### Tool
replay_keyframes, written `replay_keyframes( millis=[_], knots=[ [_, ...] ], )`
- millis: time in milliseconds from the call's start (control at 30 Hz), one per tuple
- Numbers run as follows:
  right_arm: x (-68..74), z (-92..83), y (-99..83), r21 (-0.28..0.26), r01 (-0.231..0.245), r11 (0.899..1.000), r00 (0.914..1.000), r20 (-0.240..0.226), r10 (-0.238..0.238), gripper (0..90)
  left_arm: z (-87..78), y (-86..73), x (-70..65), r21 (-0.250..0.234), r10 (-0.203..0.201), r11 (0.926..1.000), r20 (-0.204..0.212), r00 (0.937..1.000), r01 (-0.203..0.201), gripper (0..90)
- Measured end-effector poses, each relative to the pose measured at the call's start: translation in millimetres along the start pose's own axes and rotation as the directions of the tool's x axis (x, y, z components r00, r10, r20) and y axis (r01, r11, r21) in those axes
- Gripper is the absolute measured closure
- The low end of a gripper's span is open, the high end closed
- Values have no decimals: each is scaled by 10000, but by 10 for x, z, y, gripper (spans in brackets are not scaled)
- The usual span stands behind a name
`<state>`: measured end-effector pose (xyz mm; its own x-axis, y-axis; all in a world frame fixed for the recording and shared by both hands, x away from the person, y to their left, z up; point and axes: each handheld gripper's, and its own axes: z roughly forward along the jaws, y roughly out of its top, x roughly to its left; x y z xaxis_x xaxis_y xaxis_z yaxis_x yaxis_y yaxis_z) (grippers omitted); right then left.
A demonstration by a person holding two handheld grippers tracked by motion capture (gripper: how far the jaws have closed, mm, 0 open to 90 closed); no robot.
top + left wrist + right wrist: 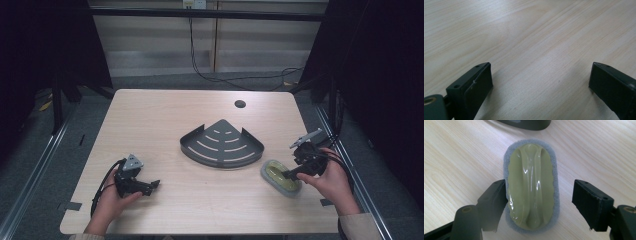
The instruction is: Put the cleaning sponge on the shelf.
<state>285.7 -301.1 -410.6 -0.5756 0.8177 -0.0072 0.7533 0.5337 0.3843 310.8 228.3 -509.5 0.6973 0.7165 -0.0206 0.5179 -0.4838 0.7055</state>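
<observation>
Right gripper [537, 205] is straddling the scrubbing pad [531, 186], jaws wide open on either flank, one jaw touching or nearly touching the grey edge, the other standing apart; nothing gripped yet. Pad's long axis is running along the jaws, away from the camera. Pad [281, 177] is lying at the table's [165, 115] right-front, just beside the corner shelf rack [222, 144]. Left gripper [541, 82] is resting well apart, wide open over bare wood.

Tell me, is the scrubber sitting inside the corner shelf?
No, the scrubber lies on the bare table, just right of the corner shelf and apart from it.
</observation>
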Motion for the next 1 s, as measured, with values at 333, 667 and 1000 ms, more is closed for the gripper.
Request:
replay_keyframes(
  millis=[333,667,1000],
  knots=[
    [11,-24,-29,234,140,9996,9999,-2,-140,281,0,0,0,1,2,10000,2,10000,-2,44],
    [35,5,-16,668,255,9974,9996,-133,-247,309,0,0,0,3,5,10000,1,10000,-5,44],
    [53,72,39,965,385,9946,9991,-206,-367,322,0,0,0,-1,1,10000,-2,10000,-1,44]
  ],
)
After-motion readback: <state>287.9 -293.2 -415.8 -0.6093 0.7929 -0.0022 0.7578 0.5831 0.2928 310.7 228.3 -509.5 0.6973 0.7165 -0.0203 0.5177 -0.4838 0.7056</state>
